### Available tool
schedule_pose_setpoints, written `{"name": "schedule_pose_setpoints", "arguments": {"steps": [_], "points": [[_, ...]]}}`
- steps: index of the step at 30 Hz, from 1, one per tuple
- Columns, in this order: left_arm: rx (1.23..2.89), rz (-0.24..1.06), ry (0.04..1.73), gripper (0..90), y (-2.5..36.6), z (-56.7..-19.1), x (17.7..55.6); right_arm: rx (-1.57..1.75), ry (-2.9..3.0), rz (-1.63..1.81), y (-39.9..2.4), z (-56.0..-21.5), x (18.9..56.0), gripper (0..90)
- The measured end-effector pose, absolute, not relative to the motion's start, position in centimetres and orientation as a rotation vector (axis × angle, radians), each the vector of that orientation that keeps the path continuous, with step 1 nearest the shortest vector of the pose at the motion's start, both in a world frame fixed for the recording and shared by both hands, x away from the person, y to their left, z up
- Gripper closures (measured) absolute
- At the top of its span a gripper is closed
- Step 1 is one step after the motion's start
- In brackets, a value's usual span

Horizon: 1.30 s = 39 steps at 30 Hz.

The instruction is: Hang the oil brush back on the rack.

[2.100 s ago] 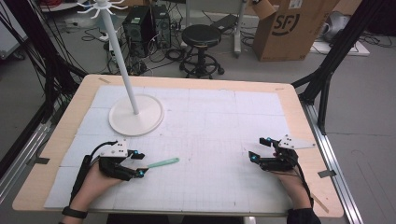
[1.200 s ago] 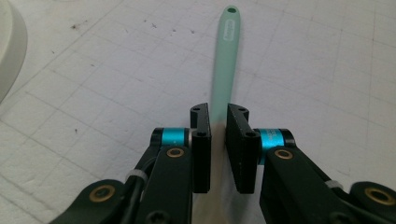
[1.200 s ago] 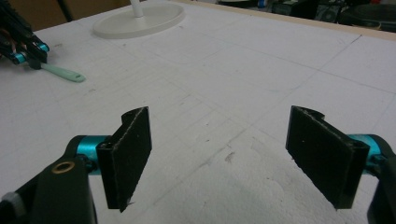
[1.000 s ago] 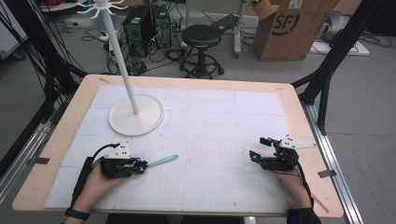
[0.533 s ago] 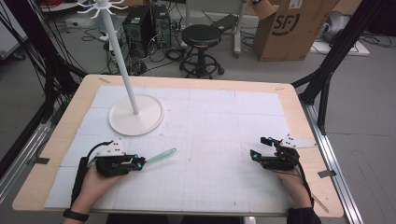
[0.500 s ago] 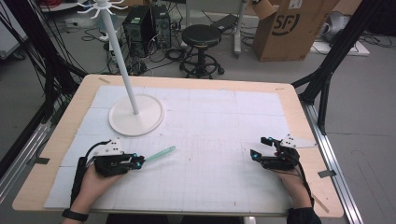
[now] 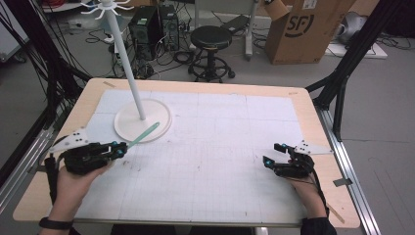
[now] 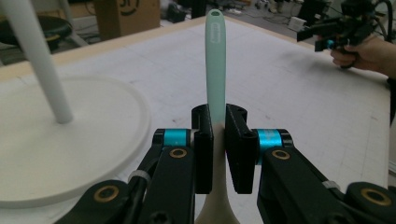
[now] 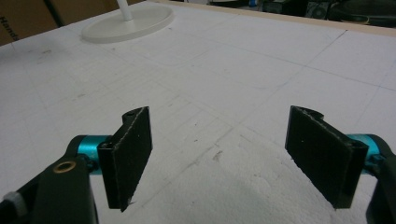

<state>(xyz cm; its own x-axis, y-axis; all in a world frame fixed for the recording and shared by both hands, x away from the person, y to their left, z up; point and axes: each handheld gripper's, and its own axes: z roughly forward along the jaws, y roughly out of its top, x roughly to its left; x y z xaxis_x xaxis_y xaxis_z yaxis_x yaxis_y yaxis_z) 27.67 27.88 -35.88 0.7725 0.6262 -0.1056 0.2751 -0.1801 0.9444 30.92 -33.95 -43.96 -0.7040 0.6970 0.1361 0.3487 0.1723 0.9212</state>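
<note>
Moved: left gripper [image 7: 119, 148] has swung its slim mint-green plastic spatula [image 7: 143, 135] farther, tip now over the round white stand base [image 7: 161, 115].
Left gripper: clamped on spatula.
Right gripper [image 7: 273, 153]: jaws apart, near right of desk [image 7: 303, 100].

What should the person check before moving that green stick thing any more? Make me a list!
1. Left gripper shut tight on the green stick: ok.
2. Stick straight along the jaws, not tilted sideways: ok in the left gripper view.
3. Hole at the stick's far end showing and unblocked: ok.
4. Stick's tip over the rim of the white round base, short of the pole: ok; touching the base or not: cannot tell.
5. Right gripper open, holding nothing, far off to the side: ok.
6. Hooks at the pole's top free: cannot tell, partly cut off.
</note>
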Motion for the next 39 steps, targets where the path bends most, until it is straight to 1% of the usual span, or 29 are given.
{"name": "schedule_pose_setpoints", "arguments": {"steps": [9, 17, 26, 29, 39], "points": [[1.662, 0.517, 0.743, 82.1, 30.6, -29.7, 27.0, 0.998, 2.135, 1.541, -34.0, -44.0, 30.9, 22.6], [1.640, 0.585, 0.760, 82.1, 31.7, -25.1, 27.3, 0.997, 2.126, 1.545, -34.0, -43.9, 31.0, 22.7], [1.581, 0.652, 0.806, 82.1, 33.0, -21.4, 27.9, 0.996, 2.124, 1.544, -34.0, -43.9, 31.0, 22.9], [1.560, 0.654, 0.805, 82.1, 33.3, -20.3, 28.1, 0.996, 2.123, 1.541, -34.0, -44.0, 31.0, 22.9], [1.529, 0.691, 0.790, 82.1, 32.9, -17.5, 28.6, 0.997, 2.127, 1.537, -34.0, -44.0, 31.0, 23.2]]}}
